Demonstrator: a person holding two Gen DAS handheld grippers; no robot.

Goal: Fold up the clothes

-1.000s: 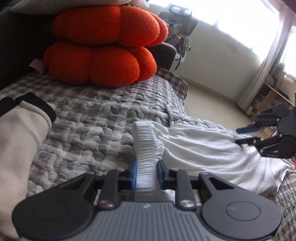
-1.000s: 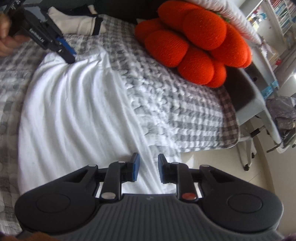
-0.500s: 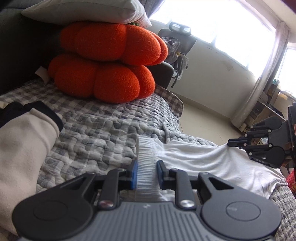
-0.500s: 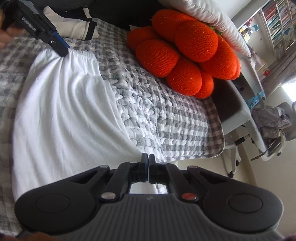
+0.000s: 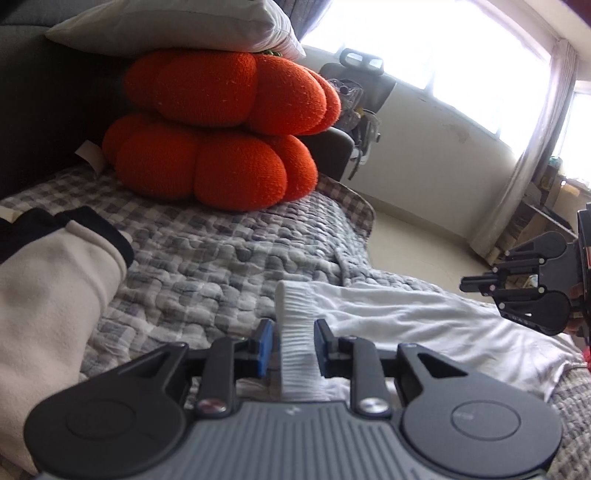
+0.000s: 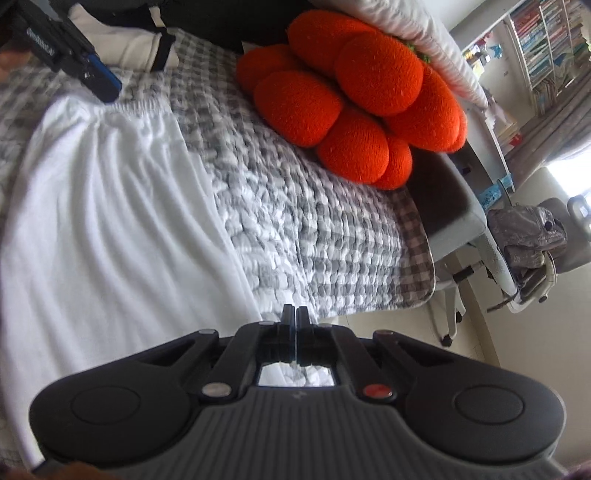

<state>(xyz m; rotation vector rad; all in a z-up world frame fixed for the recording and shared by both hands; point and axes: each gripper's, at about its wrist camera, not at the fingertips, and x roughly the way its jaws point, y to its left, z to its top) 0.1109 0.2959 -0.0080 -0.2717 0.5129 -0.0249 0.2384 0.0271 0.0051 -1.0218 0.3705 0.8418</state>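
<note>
A grey-and-white checked quilt [image 6: 314, 221] covers the bed and carries everything else. Spread across it lies the white garment [image 6: 103, 221], its ribbed elastic waistband [image 5: 295, 332] at one end and its far hem toward the bed's edge. Two orange pumpkin-shaped cushions [image 5: 221, 129] are stacked near the headboard with a white pillow [image 5: 166, 26] on top of them. A folded cream garment with dark trim [image 5: 48, 295] sits beside the white one.

White lettering runs along the side of the left gripper [image 6: 101, 83] in the right wrist view, but it is too blurred to read.

The left gripper [image 5: 291, 347] points slightly downward with its blue pads partly apart, and the waistband stands bunched between them, held. The right gripper [image 6: 296, 317] tilts down over the garment's far edge, jaws fully together; whether cloth is pinched between the tips cannot be told.
</note>
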